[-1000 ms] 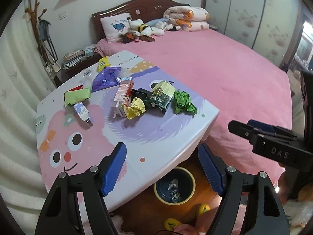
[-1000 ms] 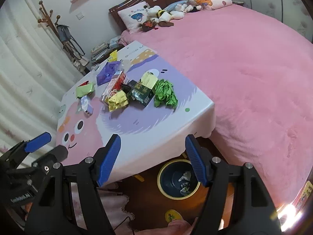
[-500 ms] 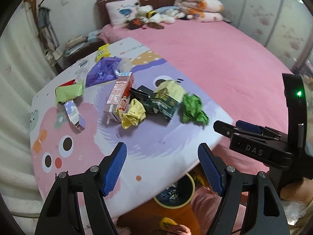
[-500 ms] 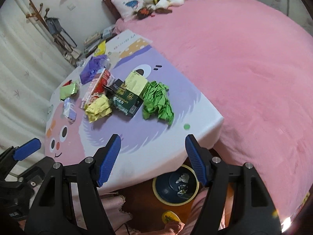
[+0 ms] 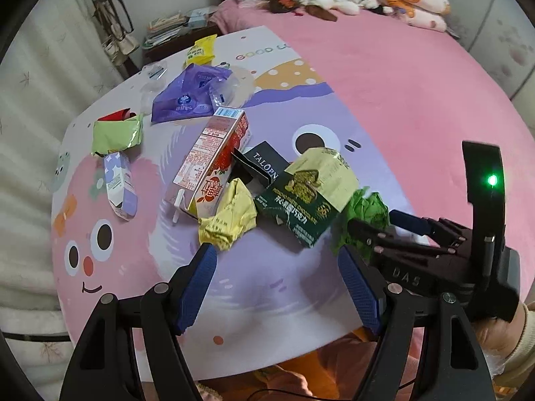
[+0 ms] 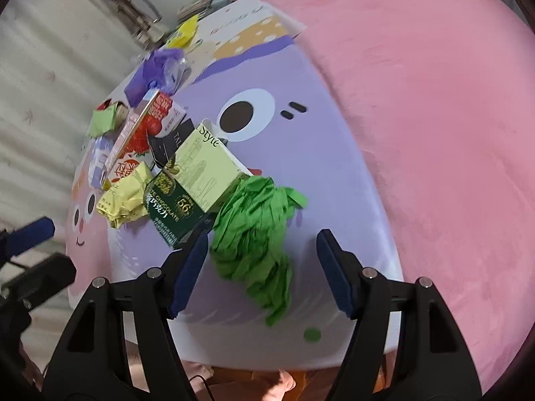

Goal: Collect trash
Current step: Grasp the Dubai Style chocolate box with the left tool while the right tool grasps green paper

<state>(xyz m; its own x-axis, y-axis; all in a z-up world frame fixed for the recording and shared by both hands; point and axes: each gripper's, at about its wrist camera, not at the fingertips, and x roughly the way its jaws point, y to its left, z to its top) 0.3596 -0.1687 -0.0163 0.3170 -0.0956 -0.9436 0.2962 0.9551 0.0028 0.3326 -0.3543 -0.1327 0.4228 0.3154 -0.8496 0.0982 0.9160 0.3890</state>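
Observation:
Trash lies on a cartoon-printed table (image 5: pixel 140 267): a crumpled green paper (image 6: pixel 257 234), a dark green chocolate box (image 5: pixel 297 214), a yellow wrapper (image 5: pixel 230 217), a red juice carton (image 5: pixel 210 160), a black box (image 5: pixel 264 167), a purple bag (image 5: pixel 187 97) and a small lilac carton (image 5: pixel 118 183). My right gripper (image 6: pixel 260 270) is open, its fingers on either side of the near end of the green paper. My left gripper (image 5: pixel 277 284) is open and empty above the table's near part, just short of the yellow wrapper.
A light green packet (image 5: pixel 117 133) and a yellow packet (image 5: pixel 200 48) lie at the table's far left. A pink bed (image 5: pixel 401 83) with pillows and soft toys borders the table's right side. A nightstand with papers (image 5: pixel 174 30) stands behind.
Both grippers have moved forward and down over the table, closer to the trash. The right gripper now straddles the green paper. The bin under the table edge has gone out of view.

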